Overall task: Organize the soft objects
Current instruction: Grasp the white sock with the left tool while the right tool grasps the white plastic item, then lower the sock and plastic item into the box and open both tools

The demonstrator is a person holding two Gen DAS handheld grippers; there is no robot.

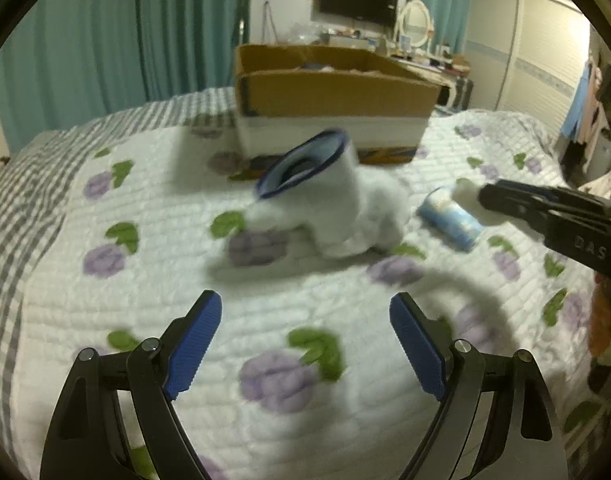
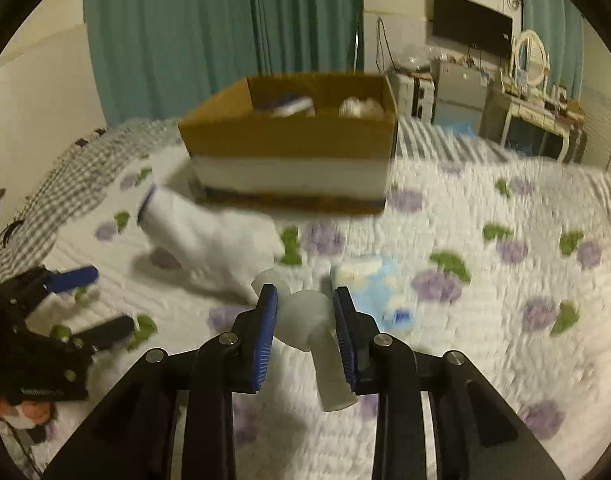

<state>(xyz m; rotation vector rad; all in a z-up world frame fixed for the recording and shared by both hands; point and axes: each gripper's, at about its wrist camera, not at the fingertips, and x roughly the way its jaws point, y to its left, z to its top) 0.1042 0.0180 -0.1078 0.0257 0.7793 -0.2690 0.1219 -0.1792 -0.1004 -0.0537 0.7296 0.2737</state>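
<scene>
boxes: 1 [image 2: 289, 140] | socks: 1 [image 1: 337, 208] | tissue packs: 1 [image 1: 451, 220] | grippers: 2 [image 1: 305, 344] [image 2: 305, 328]

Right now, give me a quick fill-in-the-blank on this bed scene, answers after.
1. The right hand-held gripper is shut on a small ____ soft object.
2. The left hand-held gripper is ____ and holds nothing.
3. The white sock has a ____ cuff.
4. The cardboard box sits on the ____.

Answers: white; open; blue; bed

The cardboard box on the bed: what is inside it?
In the right wrist view the cardboard box holds a white-and-blue item and a whitish bundle. The near wall hides the box floor and anything lower.
</scene>
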